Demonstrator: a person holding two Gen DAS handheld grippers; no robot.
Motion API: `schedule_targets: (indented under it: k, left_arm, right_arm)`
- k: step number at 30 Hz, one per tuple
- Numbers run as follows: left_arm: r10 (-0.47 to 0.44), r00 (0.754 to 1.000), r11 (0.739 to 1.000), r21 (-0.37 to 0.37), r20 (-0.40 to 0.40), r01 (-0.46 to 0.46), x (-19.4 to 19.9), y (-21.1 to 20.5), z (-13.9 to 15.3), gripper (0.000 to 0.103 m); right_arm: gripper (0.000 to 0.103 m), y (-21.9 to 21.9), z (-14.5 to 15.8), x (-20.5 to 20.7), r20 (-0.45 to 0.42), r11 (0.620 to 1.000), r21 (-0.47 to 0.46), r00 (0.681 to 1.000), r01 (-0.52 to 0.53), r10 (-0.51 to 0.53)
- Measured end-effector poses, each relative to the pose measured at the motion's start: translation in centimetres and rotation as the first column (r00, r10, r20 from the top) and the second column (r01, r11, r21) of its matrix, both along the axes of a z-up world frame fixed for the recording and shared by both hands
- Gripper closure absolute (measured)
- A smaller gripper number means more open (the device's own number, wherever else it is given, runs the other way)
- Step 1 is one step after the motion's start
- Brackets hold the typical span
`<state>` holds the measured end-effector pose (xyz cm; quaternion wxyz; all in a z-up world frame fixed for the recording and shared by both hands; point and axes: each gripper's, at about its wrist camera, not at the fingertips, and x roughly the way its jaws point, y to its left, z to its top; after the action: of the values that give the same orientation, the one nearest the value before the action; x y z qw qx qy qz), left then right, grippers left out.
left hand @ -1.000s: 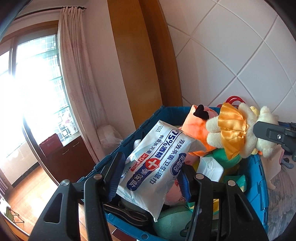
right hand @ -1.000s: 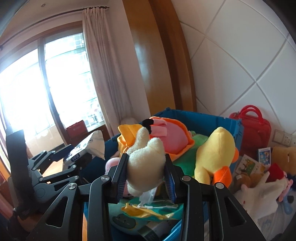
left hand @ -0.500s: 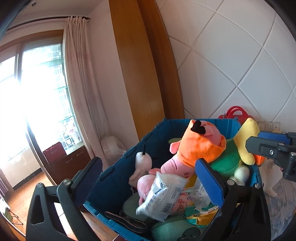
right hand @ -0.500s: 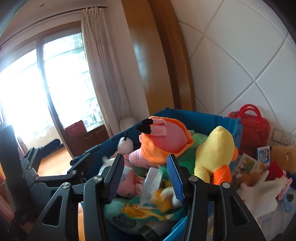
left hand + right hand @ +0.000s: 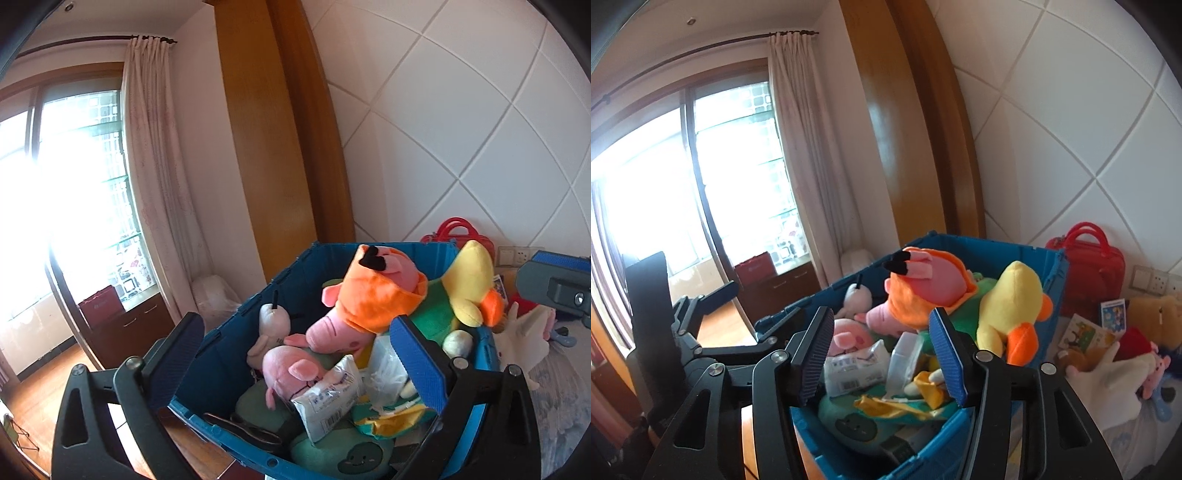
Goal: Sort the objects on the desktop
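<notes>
While we are holding both tools over the blue bin (image 5: 229,354), our left hand-held gripper (image 5: 295,354) is standing wide with nothing between its pads. Our right hand-held gripper (image 5: 882,354) is opening, its jaws empty too. A wipes pack (image 5: 327,397) is lying in the bin beside a pink pig (image 5: 288,373), below an orange-hooded plush (image 5: 373,295) and a yellow duck (image 5: 1008,310). A white plush (image 5: 1108,376) is lying outside the bin, to its right.

Blue crate (image 5: 221,354); orange-hooded pink pig plush (image 5: 373,295) at centre; yellow duck plush (image 5: 469,284), orange-billed, at two o'clock; red bag (image 5: 1086,266) beyond; white diamond-lined wall (image 5: 461,129).
</notes>
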<state>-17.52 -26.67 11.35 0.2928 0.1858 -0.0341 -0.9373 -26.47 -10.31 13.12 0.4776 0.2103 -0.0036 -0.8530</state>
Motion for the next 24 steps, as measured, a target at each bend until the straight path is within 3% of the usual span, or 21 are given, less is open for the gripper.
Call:
schedule_targets:
  k: [8, 13, 18, 24]
  left_arm:
    - [0.011, 0.999, 0.999, 0.047, -0.049, -0.008, 1.5, 0.7, 0.9, 0.0]
    - [0.008, 0.996, 1.0, 0.014, -0.092, -0.006, 2.3, 2.1, 1.4, 0.0]
    - [-0.042, 0.989, 0.998, 0.044, -0.141, 0.049, 3.2, 2.8, 2.0, 0.0]
    - [-0.084, 0.986, 0.995, 0.032, -0.141, 0.089, 3.5, 3.9, 1.7, 0.0]
  right_arm:
    - [0.045, 1.7, 0.2, 1.0, -0.006, 1.0, -0.004, 1.0, 0.025, -0.025]
    - [0.045, 2.5, 0.2, 1.5, -0.006, 0.999, -0.006, 0.999, 0.04, -0.04]
    - [0.044, 3.2, 0.6, 2.2, -0.021, 0.999, -0.012, 0.999, 0.048, -0.048]
    - [0.038, 4.4, 0.2, 3.5, -0.027, 0.998, -0.02, 0.998, 0.057, -0.058]
